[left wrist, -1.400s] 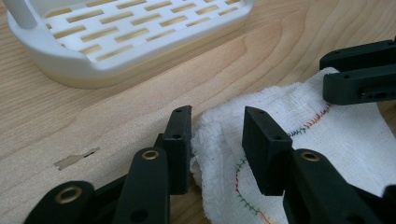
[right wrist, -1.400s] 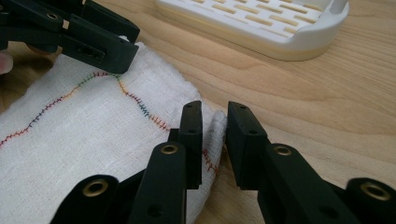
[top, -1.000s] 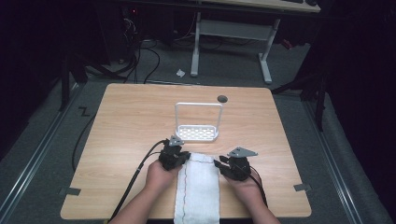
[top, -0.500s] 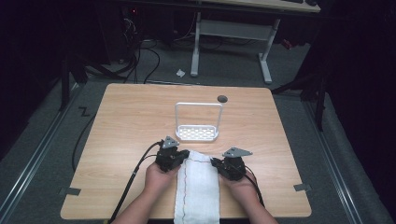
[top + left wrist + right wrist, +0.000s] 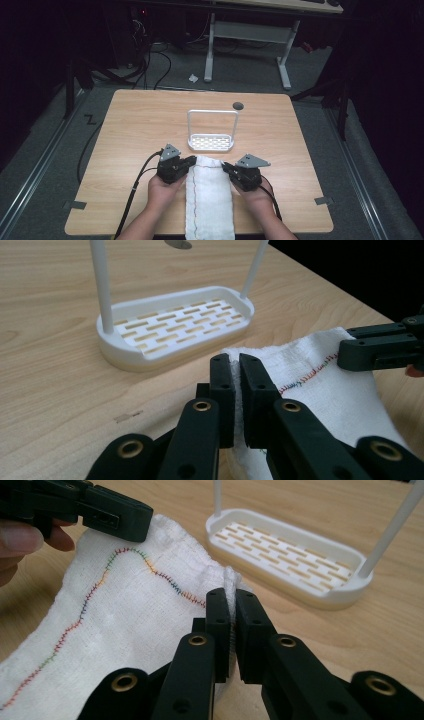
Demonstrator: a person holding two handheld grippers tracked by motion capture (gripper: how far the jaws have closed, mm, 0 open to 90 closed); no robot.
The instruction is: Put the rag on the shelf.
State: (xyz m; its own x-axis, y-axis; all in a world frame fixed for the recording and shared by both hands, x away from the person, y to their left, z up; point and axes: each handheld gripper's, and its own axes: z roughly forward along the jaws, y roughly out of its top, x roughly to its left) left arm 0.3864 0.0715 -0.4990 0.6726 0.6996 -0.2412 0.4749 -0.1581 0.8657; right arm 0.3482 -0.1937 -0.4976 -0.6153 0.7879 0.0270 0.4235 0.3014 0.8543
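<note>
Just ahead of both grippers stands one white rack point(image 5: 210, 142), a slotted oval tray with a tall hoop handle rising from its ends, close beyond the cloth's far edge but not touching it as far as I can make out. Past the rack, near the far edge of the wooden table point(image 5: 135, 125), sits one small dark round spot point(image 5: 238, 105), too small for me to say what it is. One white cloth point(image 5: 209, 200) with a multicoloured stitched line lies flat between the two hands and runs back over the table's near edge. The left gripper point(image 5: 192, 161) has its jaws pressed together on the cloth's far left corner, a fold of fabric caught between them in the left gripper view. The right gripper point(image 5: 225, 167) pinches the far right corner the same way, the hem squeezed between its jaws. Two hands, two grippers, one cable trailing from each. Beyond the table, on the grey floor, stand the white legs of another desk point(image 5: 210, 47), with a tangle of black cables point(image 5: 155, 55) and one scrap of white paper point(image 5: 193, 77).
</note>
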